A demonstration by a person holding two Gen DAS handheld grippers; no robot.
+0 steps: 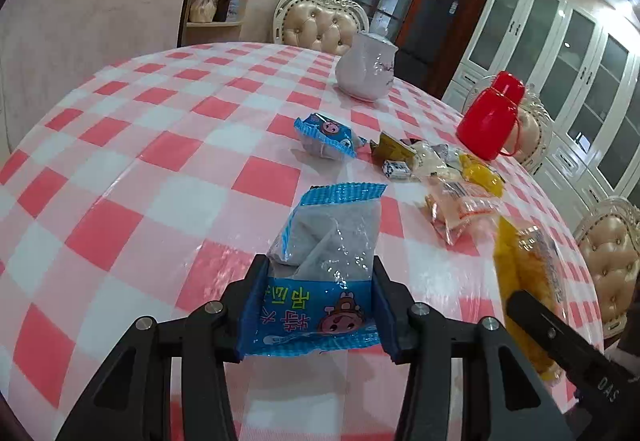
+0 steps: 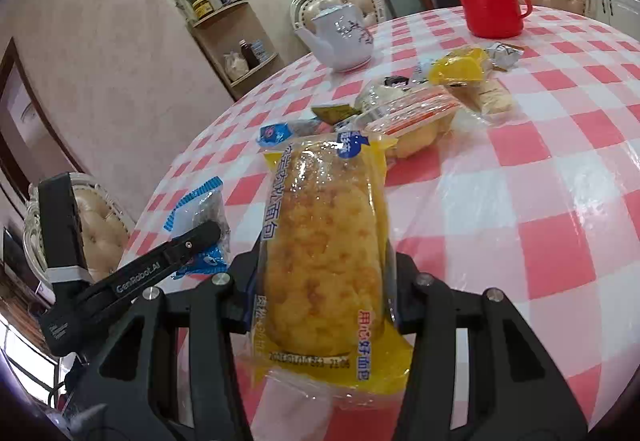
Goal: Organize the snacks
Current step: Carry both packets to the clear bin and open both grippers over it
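**A:** Snacks first: where did they lie, and who had what?

**B:** Two were already off the checked tablecloth (image 1: 132, 145). The left gripper (image 1: 320, 305) had its jaws pressed on the sides of a blue packet (image 1: 324, 265), and the right gripper (image 2: 324, 281) was clamped on a yellow bread pack (image 2: 324, 253). The rest sat in a loose pile (image 1: 448, 169) further across the table, with a second blue packet (image 1: 326, 135) at its near-left edge.

**A:** How did the held ones lie against the tools?

**B:** Both ran lengthwise straight out along the fingers, far end pointing away from the camera and tipped toward the table. The blue packet's crimped top edge hung just over the cloth; I could not tell whether it touched.

**A:** And the pile, from each hand?

**B:** Ahead and to the right of the left gripper; ahead and slightly right of the right one as well. The bread pack's far end reached almost to the nearest clear-wrapped pastry (image 2: 412, 117), so I judged the right hand nearer the pile. The matching blue packet lay nearly dead ahead of the left gripper.

**A:** Poses?

**B:** Both grippers pointed forward and downward at a moderate slope, side by side, the left one's finger showing in the right camera's lower-left. A white teapot (image 1: 366, 71) and red flask (image 1: 490, 119) stood beyond the pile, clear of either path.
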